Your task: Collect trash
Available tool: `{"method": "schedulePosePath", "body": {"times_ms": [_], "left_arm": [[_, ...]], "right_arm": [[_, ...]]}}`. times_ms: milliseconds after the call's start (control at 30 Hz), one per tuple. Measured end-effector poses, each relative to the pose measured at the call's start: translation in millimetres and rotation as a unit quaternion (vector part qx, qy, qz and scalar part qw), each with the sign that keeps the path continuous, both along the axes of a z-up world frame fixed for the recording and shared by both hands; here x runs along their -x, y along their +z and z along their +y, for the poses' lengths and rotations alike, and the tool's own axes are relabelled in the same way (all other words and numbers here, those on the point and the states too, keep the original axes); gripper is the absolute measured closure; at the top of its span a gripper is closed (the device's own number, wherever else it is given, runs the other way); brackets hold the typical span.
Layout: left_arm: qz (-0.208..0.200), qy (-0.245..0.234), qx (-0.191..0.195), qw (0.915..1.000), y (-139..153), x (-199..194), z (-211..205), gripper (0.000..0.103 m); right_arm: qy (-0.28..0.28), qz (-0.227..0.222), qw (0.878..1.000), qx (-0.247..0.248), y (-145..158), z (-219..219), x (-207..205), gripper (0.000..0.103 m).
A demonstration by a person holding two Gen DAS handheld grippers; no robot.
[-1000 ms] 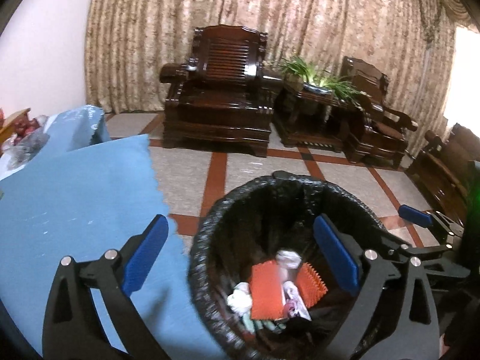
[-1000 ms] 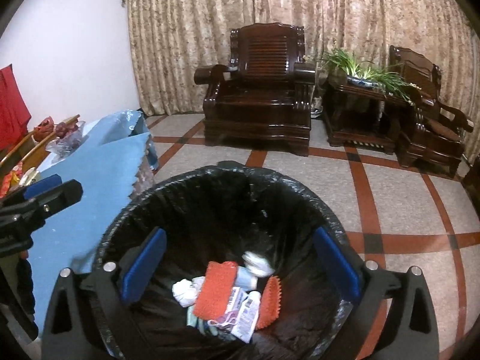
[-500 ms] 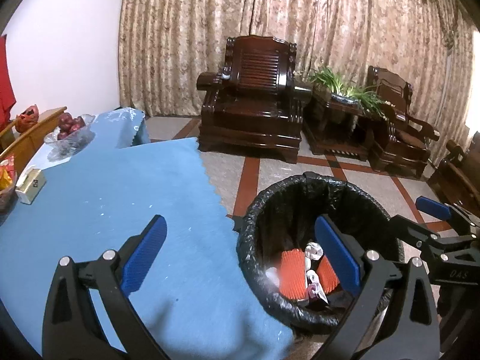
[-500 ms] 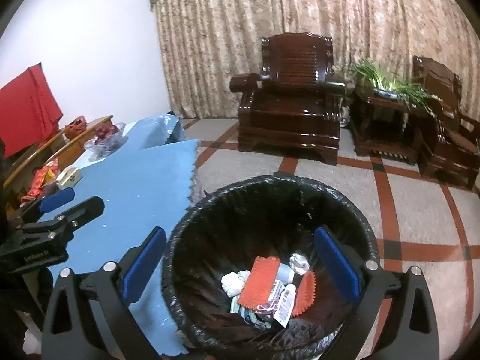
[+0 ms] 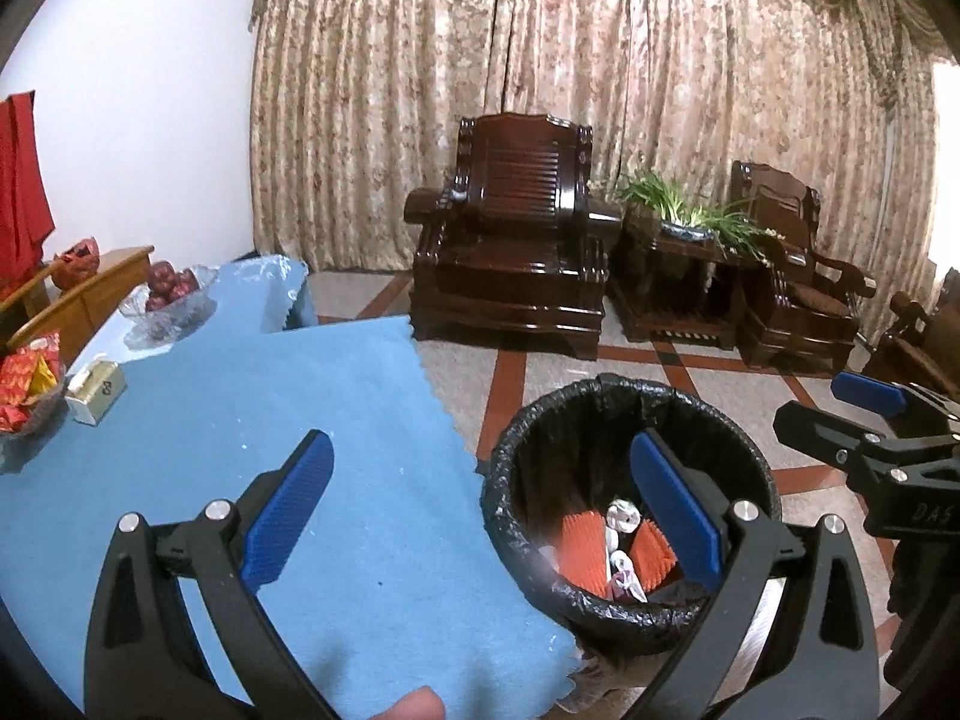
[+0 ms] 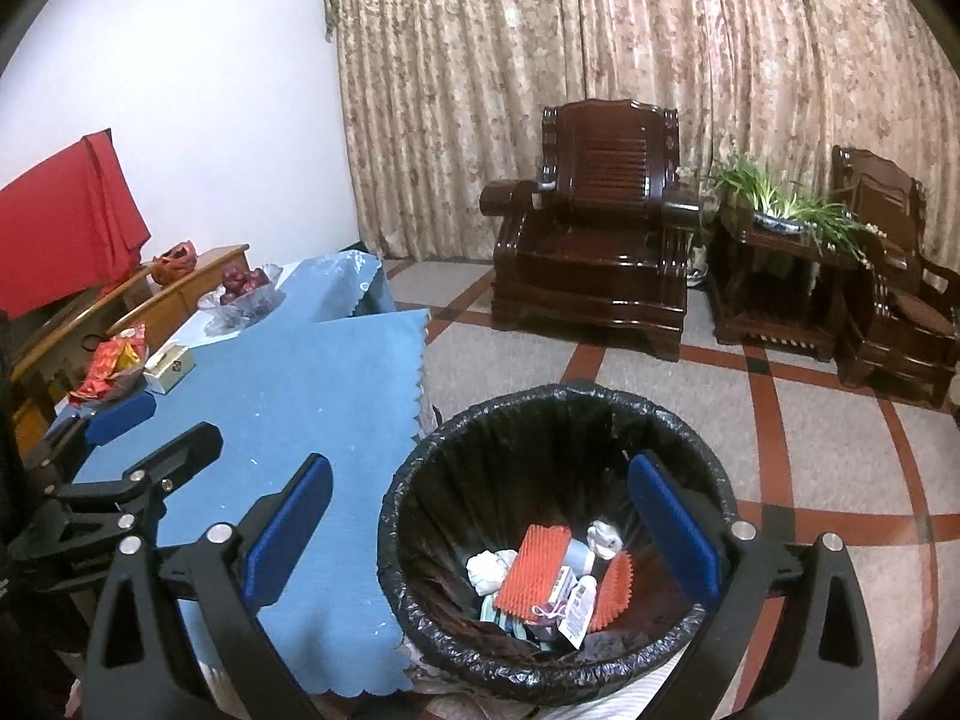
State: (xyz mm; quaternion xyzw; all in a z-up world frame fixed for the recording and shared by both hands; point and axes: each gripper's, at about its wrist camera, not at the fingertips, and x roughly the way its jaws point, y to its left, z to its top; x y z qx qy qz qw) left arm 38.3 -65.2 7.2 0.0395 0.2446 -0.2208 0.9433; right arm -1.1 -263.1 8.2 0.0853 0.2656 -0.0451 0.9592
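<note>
Hovering side by side, both tongs are spread wide and carry nothing.

Near field: left tongs [image 5: 480,516] sit over the blue tabletop [image 5: 240,420], lower centre of the left wrist view. Right tongs [image 6: 480,525] sit above the bin [image 6: 420,516], lower centre of the right wrist view.

Key relation: the bin stands on the floor, touching or just beside the tabletop's near right corner, w/ its mouth up. It lies below and fwd of the right tongs, and to the lower right of the left tongs. Right tongs are nearer the bin; left tongs are nearer the tabletop items.

Bin contents, right wrist view: orange ribbed pad [image 6: 534,564], orange ribbed scrap [image 6: 615,591], crumpled white tissue [image 6: 489,567], plus small wrappers, count unclear.

Far field, upper left of frame: 1 small box [image 6: 171,367], 1 dish of red packets [image 6: 111,363], 1 glass bowl of red fruit [image 6: 240,294]. Long axis of the box runs roughly lower left to upper right. Judgement: no obvious loose trash remains on the cloth; collection looks near complete.
</note>
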Motion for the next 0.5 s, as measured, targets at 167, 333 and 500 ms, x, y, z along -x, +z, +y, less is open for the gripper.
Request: {"method": "schedulePosePath", "body": {"times_ms": [167,333,500], "left_arm": [[-0.011,0.003,0.005,0.9999,8.9,6.4,3.3,0.006],[-0.017,0.007,0.008,0.9998,12.7,12.6,6.7,0.006],[-0.019,0.011,0.008,0.9997,12.5,16.6,10.3,0.006]], "right_arm": [[0.002,-0.008,1.000,0.007,6.7,3.6,4.9,0.006],[0.004,-0.012,1.000,0.009,8.2,4.7,7.6,0.006],[0.006,-0.013,1.000,0.010,7.7,6.1,8.5,0.006]]}}
